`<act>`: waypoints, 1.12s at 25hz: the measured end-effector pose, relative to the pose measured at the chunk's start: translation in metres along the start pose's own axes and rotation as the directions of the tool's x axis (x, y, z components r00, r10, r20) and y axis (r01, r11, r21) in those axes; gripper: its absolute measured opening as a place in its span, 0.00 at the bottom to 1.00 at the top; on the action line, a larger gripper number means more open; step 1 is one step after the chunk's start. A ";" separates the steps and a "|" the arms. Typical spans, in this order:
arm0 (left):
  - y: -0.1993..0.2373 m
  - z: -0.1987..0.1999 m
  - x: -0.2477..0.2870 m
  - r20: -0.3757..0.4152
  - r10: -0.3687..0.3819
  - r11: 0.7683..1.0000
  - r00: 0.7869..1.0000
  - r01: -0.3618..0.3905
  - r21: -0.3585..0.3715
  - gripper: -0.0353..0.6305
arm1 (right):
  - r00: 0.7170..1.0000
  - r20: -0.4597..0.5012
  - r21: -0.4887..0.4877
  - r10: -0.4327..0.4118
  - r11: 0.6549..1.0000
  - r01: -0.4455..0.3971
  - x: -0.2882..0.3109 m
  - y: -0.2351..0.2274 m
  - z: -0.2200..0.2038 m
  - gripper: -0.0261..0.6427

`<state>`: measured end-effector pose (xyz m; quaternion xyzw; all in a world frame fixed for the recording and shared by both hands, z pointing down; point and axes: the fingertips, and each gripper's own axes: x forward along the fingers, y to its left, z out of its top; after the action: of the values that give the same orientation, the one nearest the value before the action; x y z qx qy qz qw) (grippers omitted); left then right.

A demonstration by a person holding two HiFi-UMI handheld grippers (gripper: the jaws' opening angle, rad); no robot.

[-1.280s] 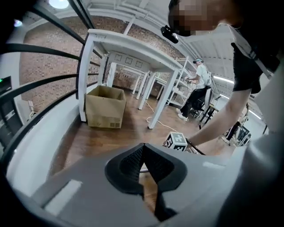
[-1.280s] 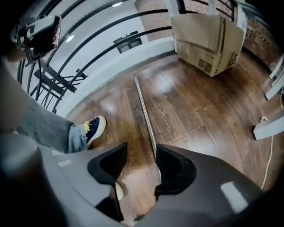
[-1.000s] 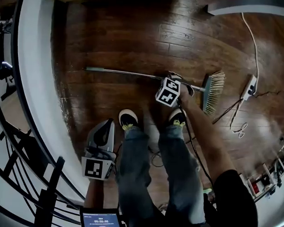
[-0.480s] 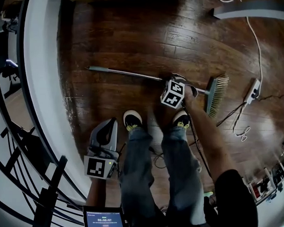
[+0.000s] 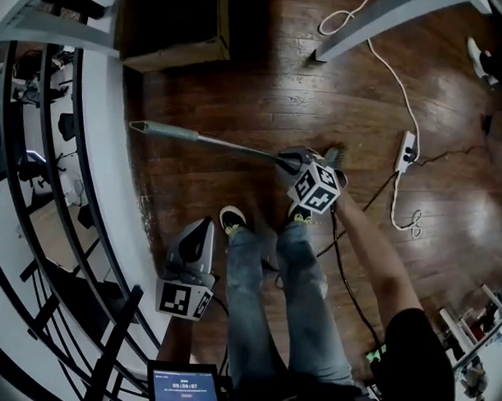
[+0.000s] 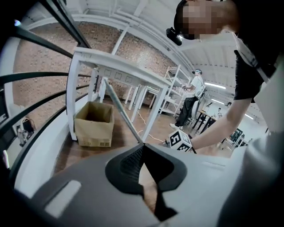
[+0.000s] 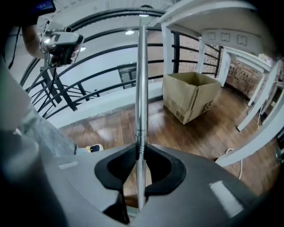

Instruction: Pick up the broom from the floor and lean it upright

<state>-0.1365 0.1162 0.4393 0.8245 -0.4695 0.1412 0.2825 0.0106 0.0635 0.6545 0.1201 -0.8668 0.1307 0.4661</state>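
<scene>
Silver metal pole of the long broom [image 7: 141,88] sits squeezed in my right tool [image 7: 138,150]; my left tool [image 6: 142,146] is pinched shut.

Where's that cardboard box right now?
In the head view, the cardboard box stands at upper left, just beyond the tip of the broom handle.

Cardboard box [image 5: 170,32] (open-topped), power strip [image 5: 407,152], black railing [image 5: 114,347], wooden floor [image 5: 263,89]
</scene>
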 end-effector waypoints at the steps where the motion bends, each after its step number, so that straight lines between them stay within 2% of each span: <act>1: -0.007 0.012 0.001 0.010 -0.017 1.000 1.000 0.017 0.017 0.08 | 0.999 0.030 0.020 -0.018 1.000 0.017 -0.014 -0.003 0.005 0.15; 5: -0.042 0.041 0.007 0.021 -0.074 0.996 0.997 0.073 0.054 0.08 | 0.990 0.117 0.077 -0.075 0.995 0.066 -0.061 0.000 0.003 0.15; 10: -0.079 0.057 0.027 -0.017 -0.144 0.984 0.989 0.145 0.103 0.08 | 0.953 0.208 0.205 -0.220 0.963 0.178 -0.108 -0.018 -0.012 0.15; 14: -0.114 0.073 0.039 -0.044 -0.199 0.970 0.979 0.203 0.136 0.08 | 0.905 0.241 0.366 -0.351 0.896 0.251 -0.145 -0.053 -0.018 0.16; 18: -0.136 0.088 0.048 -0.052 -0.229 0.960 0.972 0.235 0.151 0.08 | 0.855 0.269 0.498 -0.443 0.824 0.270 -0.167 -0.088 -0.012 0.16; 20: -0.137 0.093 0.049 -0.051 -0.226 0.962 0.973 0.231 0.148 0.08 | 0.842 0.272 0.518 -0.465 0.808 0.279 -0.169 -0.106 -0.005 0.16; 23: -0.131 0.097 0.056 -0.045 -0.212 0.966 0.976 0.216 0.139 0.08 | 0.826 0.279 0.513 -0.490 0.803 0.303 -0.163 -0.137 0.006 0.16; 28: -0.117 0.089 0.063 -0.059 -0.180 0.975 0.982 0.186 0.125 0.08 | 0.794 0.285 0.531 -0.536 0.778 0.335 -0.155 -0.189 0.015 0.16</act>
<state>-0.0067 0.0659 0.3608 0.8773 -0.3745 0.1645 0.2512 0.1444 -0.1049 0.5378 0.4530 -0.8372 0.1857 0.2439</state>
